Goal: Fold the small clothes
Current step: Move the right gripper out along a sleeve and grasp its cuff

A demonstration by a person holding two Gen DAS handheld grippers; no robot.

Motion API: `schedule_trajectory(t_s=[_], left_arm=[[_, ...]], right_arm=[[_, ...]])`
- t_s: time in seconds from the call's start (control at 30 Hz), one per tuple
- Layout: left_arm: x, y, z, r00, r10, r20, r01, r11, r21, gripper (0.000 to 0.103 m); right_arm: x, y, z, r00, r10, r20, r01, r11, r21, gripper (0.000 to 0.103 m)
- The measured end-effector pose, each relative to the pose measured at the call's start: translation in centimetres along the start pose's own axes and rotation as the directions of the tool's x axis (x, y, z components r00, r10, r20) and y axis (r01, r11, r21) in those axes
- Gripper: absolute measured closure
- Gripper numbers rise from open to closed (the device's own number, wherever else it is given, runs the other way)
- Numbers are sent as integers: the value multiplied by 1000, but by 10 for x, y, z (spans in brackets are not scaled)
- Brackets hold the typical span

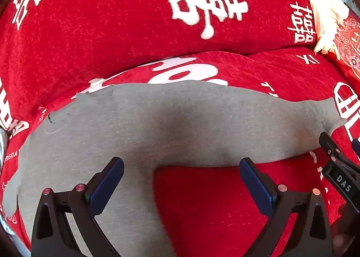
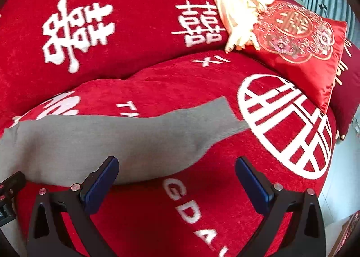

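Observation:
A grey garment [image 1: 157,126] lies spread flat on the red sofa cover [image 1: 112,32], with one part running toward me at the lower left. My left gripper [image 1: 181,180] is open and empty, hovering over the garment's near edge. The other gripper's body [image 1: 337,167] shows at the right edge of that view. In the right wrist view the garment [image 2: 112,140] stretches from the left edge to a narrow end at centre right. My right gripper [image 2: 177,180] is open and empty, just in front of the garment's near edge.
The sofa back [image 2: 112,20] rises behind the seat. An embroidered red cushion [image 2: 297,38] and a cream cloth [image 2: 236,9] sit at the back right. The seat's right edge [image 2: 326,167] drops to a pale floor.

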State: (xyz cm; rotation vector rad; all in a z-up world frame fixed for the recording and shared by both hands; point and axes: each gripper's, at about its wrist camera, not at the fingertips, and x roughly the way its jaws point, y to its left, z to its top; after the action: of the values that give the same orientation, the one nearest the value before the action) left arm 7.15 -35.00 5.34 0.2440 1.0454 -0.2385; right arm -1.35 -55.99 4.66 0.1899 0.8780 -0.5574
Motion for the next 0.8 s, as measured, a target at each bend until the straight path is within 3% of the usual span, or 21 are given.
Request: schedule_trajectory(t_s=[0.43, 0.67, 0.8], left_arm=[[17, -21, 11, 1000, -10, -12, 11, 1000, 12, 1], [29, -19, 19, 1000, -3, -26, 3, 1000, 2, 1], [33, -18, 21, 1000, -2, -28, 2, 1000, -1, 1]], right_arm=[[52, -33, 7, 997, -15, -71, 19, 998, 62, 0], [70, -27, 18, 997, -10, -70, 14, 998, 54, 0], [77, -24, 25, 998, -26, -65, 29, 999, 35, 10]])
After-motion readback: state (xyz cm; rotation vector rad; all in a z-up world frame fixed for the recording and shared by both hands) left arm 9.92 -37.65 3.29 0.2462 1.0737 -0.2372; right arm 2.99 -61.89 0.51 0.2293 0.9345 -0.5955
